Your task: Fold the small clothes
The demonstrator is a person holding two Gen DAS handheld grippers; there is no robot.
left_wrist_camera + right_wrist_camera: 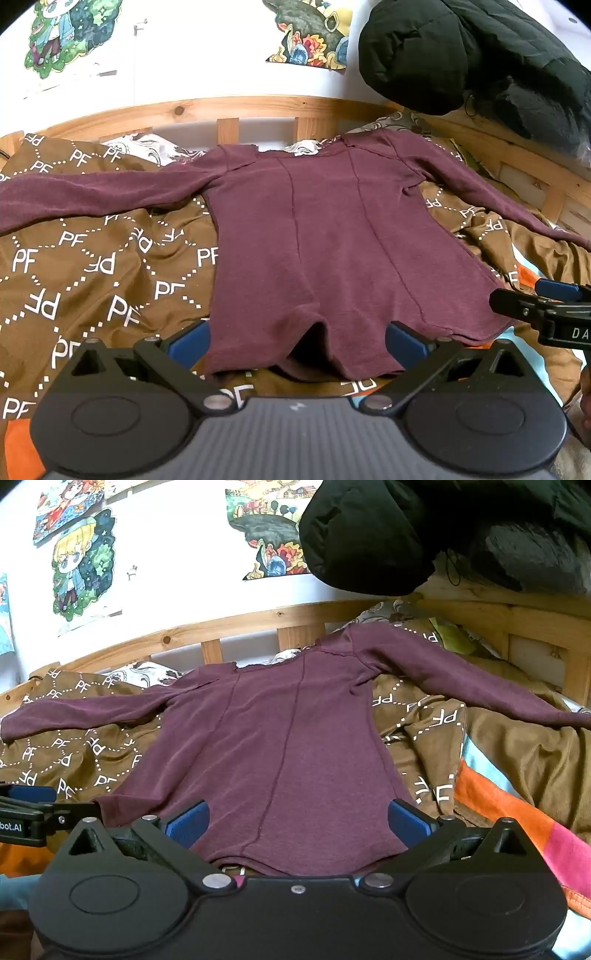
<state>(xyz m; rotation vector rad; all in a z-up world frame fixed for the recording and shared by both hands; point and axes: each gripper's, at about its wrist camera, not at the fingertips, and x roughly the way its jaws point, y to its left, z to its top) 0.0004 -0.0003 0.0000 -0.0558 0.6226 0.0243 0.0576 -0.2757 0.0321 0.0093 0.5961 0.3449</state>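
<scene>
One maroon top (317, 240) (sleeves spread), two open hand-held grippers (297, 341).

Readable marks: "PF" on the bedcover, part-words on two gripper bodies.

White "PF" letters repeated inside dotted diamonds across the brown bedcover (85, 258), lying left of the left gripper's fingers (190, 341) and also right of the right gripper's fingers (408, 821), some letters turned or mirrored. The right gripper (546, 314), seen in the left wrist view, bore "DA", cut by the edge. The left gripper (33, 812), seen opposite, read "bot.AI".
</scene>
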